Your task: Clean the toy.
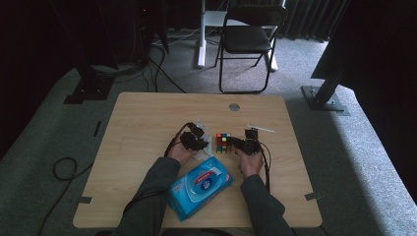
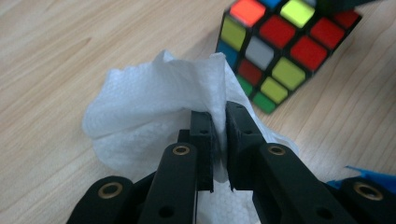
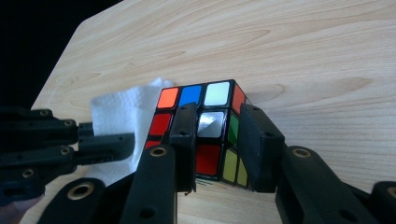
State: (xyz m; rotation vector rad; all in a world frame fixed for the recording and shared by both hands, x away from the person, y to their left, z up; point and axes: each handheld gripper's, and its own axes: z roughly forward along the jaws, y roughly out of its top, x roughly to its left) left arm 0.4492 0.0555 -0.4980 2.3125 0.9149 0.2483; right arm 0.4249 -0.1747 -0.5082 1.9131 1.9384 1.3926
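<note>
Nearest my side of the worktop (image 1: 147,113) lies the blue wet-wipe pack (image 1: 200,187), flat and slightly askew between my two forearms — parked close, I take it, so that a fresh sheet is within easy reach while the work goes on just beyond it. Past the pack, my left hand-held gripper (image 2: 219,140) has its jaws pinched nearly together on a bunched fold of the white wipe (image 2: 149,107); gripping it by a gathered ridge rather than an edge gives me a soft pad that stands up toward the cube instead of a loose flap dragging on the wood. Just beyond and to the right of it sits the puzzle cube (image 3: 201,130), resting on the worktop with the wipe beside its left face, close enough that I cannot tell whether they touch. My right hand-held gripper (image 3: 217,140) straddles the cube from my side, one jaw across its front face and the other along the right corner, closed in on it as far as the cube allows — I judge this a steadying clamp, so the cube will not skate away when the wipe is rubbed against it. Farther back the wood is bare up to a small round metal insert (image 1: 234,106) near the far edge, and beyond that a black folding chair (image 1: 248,39) stands on the grey carpet.
</note>
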